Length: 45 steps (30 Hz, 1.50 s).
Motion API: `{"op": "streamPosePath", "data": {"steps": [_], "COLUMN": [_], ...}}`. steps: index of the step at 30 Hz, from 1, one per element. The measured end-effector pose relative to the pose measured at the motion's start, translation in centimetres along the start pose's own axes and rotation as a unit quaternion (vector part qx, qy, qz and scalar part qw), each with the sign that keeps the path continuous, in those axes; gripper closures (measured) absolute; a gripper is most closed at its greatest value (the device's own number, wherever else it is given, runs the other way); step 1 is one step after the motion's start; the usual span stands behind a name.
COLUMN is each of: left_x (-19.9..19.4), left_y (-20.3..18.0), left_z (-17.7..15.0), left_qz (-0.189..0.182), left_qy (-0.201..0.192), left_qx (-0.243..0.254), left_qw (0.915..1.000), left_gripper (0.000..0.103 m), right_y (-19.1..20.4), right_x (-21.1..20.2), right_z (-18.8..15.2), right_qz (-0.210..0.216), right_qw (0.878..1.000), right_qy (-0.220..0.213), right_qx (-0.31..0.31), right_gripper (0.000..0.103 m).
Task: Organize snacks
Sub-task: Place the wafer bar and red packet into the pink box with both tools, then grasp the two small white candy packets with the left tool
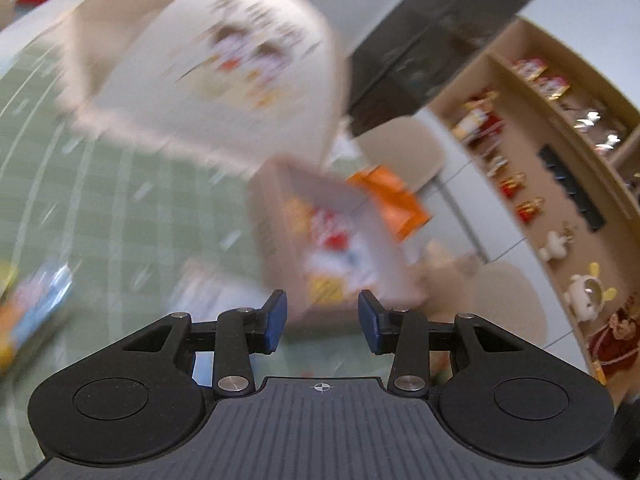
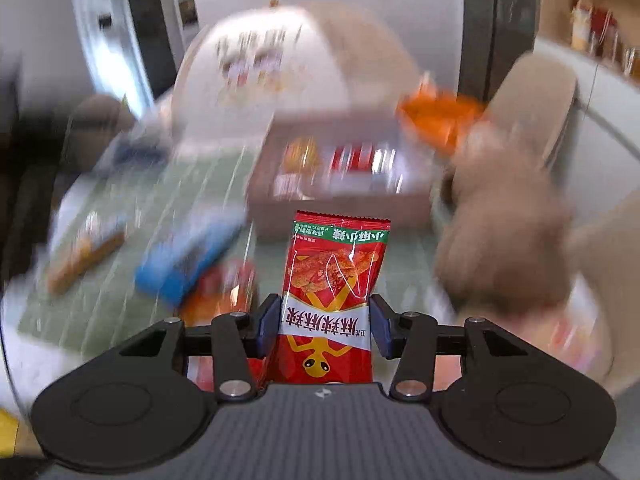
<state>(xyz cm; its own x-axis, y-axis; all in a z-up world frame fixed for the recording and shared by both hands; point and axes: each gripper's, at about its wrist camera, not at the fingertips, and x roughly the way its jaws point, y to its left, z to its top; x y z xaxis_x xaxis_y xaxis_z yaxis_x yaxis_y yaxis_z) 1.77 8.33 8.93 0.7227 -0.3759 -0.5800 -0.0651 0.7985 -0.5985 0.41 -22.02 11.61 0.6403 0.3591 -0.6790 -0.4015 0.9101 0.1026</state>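
Pads of the right claw (image 2: 325,326) pinched a red packet (image 2: 334,280) across its width; it looked light, soft and crinkly, best held at mid-body. Beyond the packet, a box (image 2: 340,204) held assorted snacks. Left claw (image 1: 322,320) hung open and empty, near the box.

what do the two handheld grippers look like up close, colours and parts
Both look the same. The left gripper and right gripper each have two blue pads on black fingers, driven by black linkage arms with silver pivot screws. Behind sits a dark grey ribbed body between two round black housings, with a small white crosshair mark at its front edge. No cables or sleeves are visible.
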Motion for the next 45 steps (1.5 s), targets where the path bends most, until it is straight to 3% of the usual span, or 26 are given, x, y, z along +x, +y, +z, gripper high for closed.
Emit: {"op": "streamPosePath", "data": {"steps": [3,5,6,8,10,13,16,20,24,29,31,33,34,38,43,45], "left_x": [0.0,0.2,0.0,-0.8,-2.1,-4.5,-6.6,-9.0,-9.2,-7.0,-6.1,-6.2,-6.6,-7.4,-5.1,-4.6], "left_y": [2.1,2.6,2.6,2.7,3.3,4.1,5.6,9.2,12.1,12.0,11.8,11.8,11.8,12.4,14.2,14.1], "left_z": [-1.5,-2.1,-2.3,-2.7,-3.0,-3.3,-3.3,-2.4,-1.5,-2.1,-2.4,-2.3,-2.0,0.0,1.3,1.2], "left_qz": [0.026,0.05,0.057,0.062,0.075,0.138,0.177,0.237,0.262,0.233,0.195,0.154,0.155,0.233,0.281,0.274], "left_qy": [0.015,0.022,0.024,0.022,0.012,-0.003,-0.02,-0.059,-0.055,-0.008,0.018,0.021,0.01,-0.029,0.044,0.055], "left_qx": [-0.026,-0.025,-0.02,-0.012,0.001,0.035,0.044,0.001,-0.025,-0.01,-0.011,-0.021,-0.018,0.051,0.15,0.174], "left_qw": [0.9992,0.9982,0.9979,0.9978,0.9971,0.9898,0.983,0.9697,0.9631,0.9724,0.9806,0.9877,0.9878,0.9707,0.947,0.9442], "left_gripper": [0.059,0.059,0.059,0.059,0.059,0.059,0.059,0.059,0.059,0.059,0.059,0.059,0.059,0.06,0.06,0.059], "right_y": [-1.4,-2.4,-3.0,-3.6,-3.8,-3.3,-1.6,0.7,2.9,5.8,6.9,8.0,8.5,10.4,12.2,12.6], "right_x": [-1.1,-0.9,-0.4,1.0,1.9,3.2,5.9,8.2,8.2,8.4,8.9,9.3,9.5,10.2,10.7,10.8], "right_z": [7.0,12.5,15.0,18.3,19.2,17.6,14.4,10.4,7.5,6.0,5.4,5.0,4.7,3.9,3.4,3.3], "right_qz": [0.014,0.028,0.04,0.019,0.001,0.024,0.026,0.024,0.034,0.04,0.039,0.04,0.042,0.058,0.062,0.06], "right_qw": [0.999,0.997,0.996,0.997,0.996,0.997,1.0,0.999,0.996,0.993,0.991,0.99,0.989,0.987,0.984,0.983], "right_qy": [-0.048,-0.069,-0.073,-0.073,-0.075,-0.062,-0.012,0.038,0.055,0.062,0.068,0.074,0.078,0.092,0.101,0.102], "right_qx": [0.005,0.019,0.023,0.031,0.04,0.033,0.01,-0.024,-0.057,-0.095,-0.108,-0.115,-0.117,-0.121,-0.134,-0.138], "right_gripper": [0.055,0.038,0.019,0.018,0.018,0.018,0.018,0.018,0.018,0.018,0.018,0.018,0.018,0.018,0.018,0.018]}}
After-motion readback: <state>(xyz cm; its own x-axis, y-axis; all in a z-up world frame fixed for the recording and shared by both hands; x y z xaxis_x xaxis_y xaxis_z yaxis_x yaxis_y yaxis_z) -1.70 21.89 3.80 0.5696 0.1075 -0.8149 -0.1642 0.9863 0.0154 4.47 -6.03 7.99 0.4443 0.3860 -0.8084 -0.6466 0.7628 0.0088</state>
